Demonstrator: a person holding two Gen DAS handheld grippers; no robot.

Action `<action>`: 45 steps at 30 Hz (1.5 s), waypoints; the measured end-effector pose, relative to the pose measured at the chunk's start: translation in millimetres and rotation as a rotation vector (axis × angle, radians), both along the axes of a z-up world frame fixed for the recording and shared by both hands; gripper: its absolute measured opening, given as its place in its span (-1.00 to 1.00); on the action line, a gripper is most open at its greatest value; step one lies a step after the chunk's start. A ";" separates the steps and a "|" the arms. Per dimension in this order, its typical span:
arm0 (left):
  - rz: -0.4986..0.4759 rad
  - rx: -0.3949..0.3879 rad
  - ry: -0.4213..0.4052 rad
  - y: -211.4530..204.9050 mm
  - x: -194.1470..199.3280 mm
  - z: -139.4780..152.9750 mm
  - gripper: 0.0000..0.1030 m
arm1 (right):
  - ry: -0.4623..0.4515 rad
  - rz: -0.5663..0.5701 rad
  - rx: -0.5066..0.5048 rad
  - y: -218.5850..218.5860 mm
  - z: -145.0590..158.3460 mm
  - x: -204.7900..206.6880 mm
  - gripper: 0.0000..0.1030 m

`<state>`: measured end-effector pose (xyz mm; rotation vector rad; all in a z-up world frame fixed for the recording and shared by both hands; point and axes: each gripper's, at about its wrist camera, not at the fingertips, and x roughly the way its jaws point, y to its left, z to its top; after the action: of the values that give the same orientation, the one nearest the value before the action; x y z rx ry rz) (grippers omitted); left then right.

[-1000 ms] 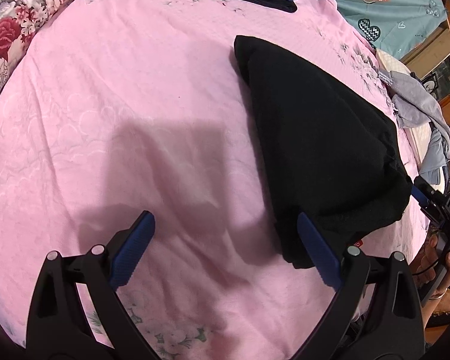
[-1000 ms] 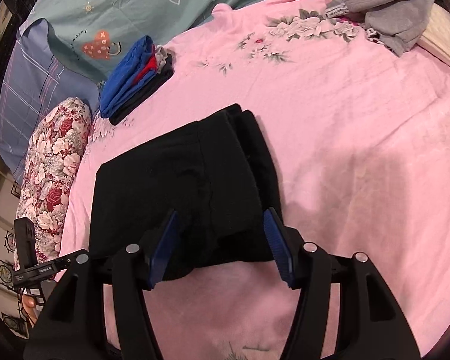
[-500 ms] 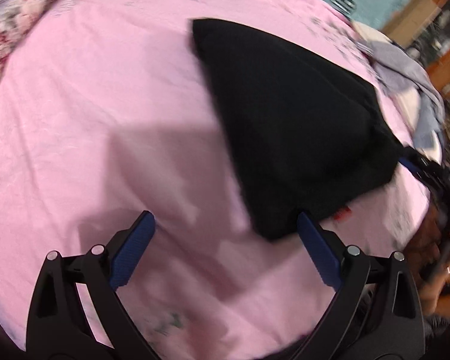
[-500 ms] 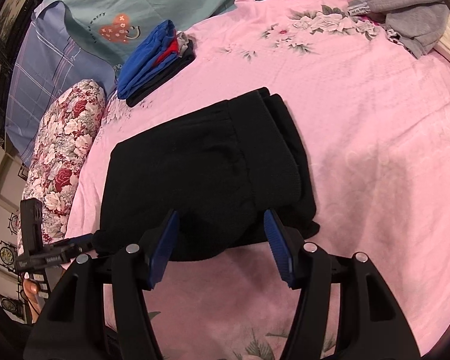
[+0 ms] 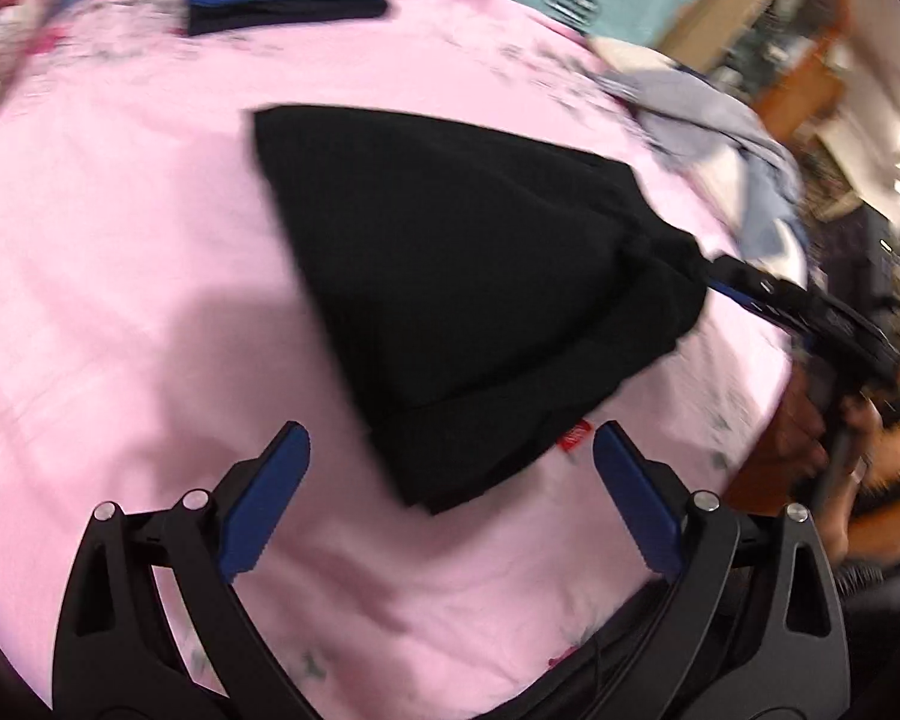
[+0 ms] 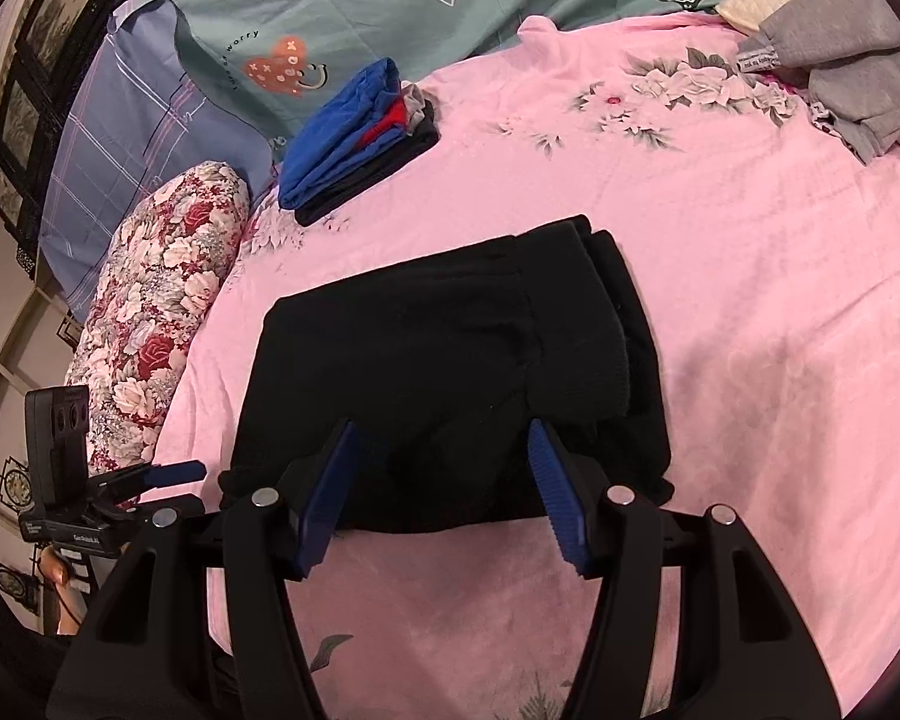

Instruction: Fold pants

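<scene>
Two grippers, both spread wide w/ nothing pinched. Your left gripper [image 5: 450, 504] hangs over the pink bedsheet [image 5: 120, 228] just short of the near corner of the black pants [image 5: 450, 276]; neither blue pad touches cloth. Your right gripper [image 6: 441, 492] sits low at the near edge of the pants [image 6: 426, 372], pads straddling the hem area, but I can't tell if they're actually resting on fabric or just above it.

Pants lie mid-bed as a thick, squarish bundle, several layers deep. You can see stacked edges on the right side in the right wrist view, and a small red tag [image 5: 573, 438] peeking out at the near edge in the left view. Left view is motion-blurred, so fine detail there is unreliable.

Step in hand, my read: folding is mostly done, and you're either lining up for one last fold or a final tidy/move. A folded stack of clothes [image 6: 354, 144] (blue, red, dark) sits well apart toward the pillows, prob. the destination. A gray garment [image 6: 840, 78] lies at the far right edge, likely next in the queue.

Next move calls for: close each gripper on all layers at the near edge, not just the top one, else the bundle opens when lifted. Keep both hands level & move together. Watch the loose right-side layers; they look likeliest to slip.
</scene>
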<state>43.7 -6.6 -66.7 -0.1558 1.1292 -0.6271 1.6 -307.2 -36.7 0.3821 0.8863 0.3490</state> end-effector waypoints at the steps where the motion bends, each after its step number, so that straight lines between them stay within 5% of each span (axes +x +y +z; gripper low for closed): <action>1: -0.028 -0.009 -0.009 -2.2 2.2 -2.3 0.85 | 0.002 -0.003 0.006 -1.0 -0.2 0.5 0.17; 7: -0.228 -0.075 -0.042 -8.3 5.6 -5.0 0.74 | 0.012 -0.023 0.027 -13.2 -2.8 -3.6 0.17; 12: -0.240 -0.136 0.009 8.6 11.2 -11.3 0.74 | 0.025 -0.054 0.042 -25.2 -7.8 -1.7 0.17; 16: -0.216 -0.117 0.024 23.6 20.0 -21.3 0.74 | 0.032 -0.044 0.037 -23.3 -11.0 4.7 0.17; 18: -0.233 -0.126 0.023 30.6 24.5 -23.8 0.58 | 0.035 -0.043 0.027 -19.6 -12.7 7.6 0.17; 20: -0.269 -0.123 0.045 29.1 30.7 -32.3 0.18 | 0.040 -0.043 0.018 -17.4 -14.0 10.7 0.17; 29: -0.390 -0.041 -0.043 5.9 10.1 -25.1 0.10 | 0.050 -0.048 -0.005 -12.9 -15.4 17.5 0.17; 32: -0.391 0.013 -0.079 0.4 -0.4 -22.9 -0.12 | 0.057 -0.051 -0.010 -12.2 -16.9 20.8 0.17; 35: -0.366 -0.021 -0.067 6.6 -3.0 -18.4 -0.43 | 0.054 -0.050 -0.010 -12.2 -16.7 22.7 0.17; 45: -0.333 -0.148 -0.079 16.5 -4.6 -2.1 -0.40 | 0.058 -0.049 0.045 -19.2 -21.3 20.6 0.17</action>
<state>39.1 9.9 -68.8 -0.0681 1.0405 -1.0058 22.2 -326.4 -58.0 0.4563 0.9253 0.3145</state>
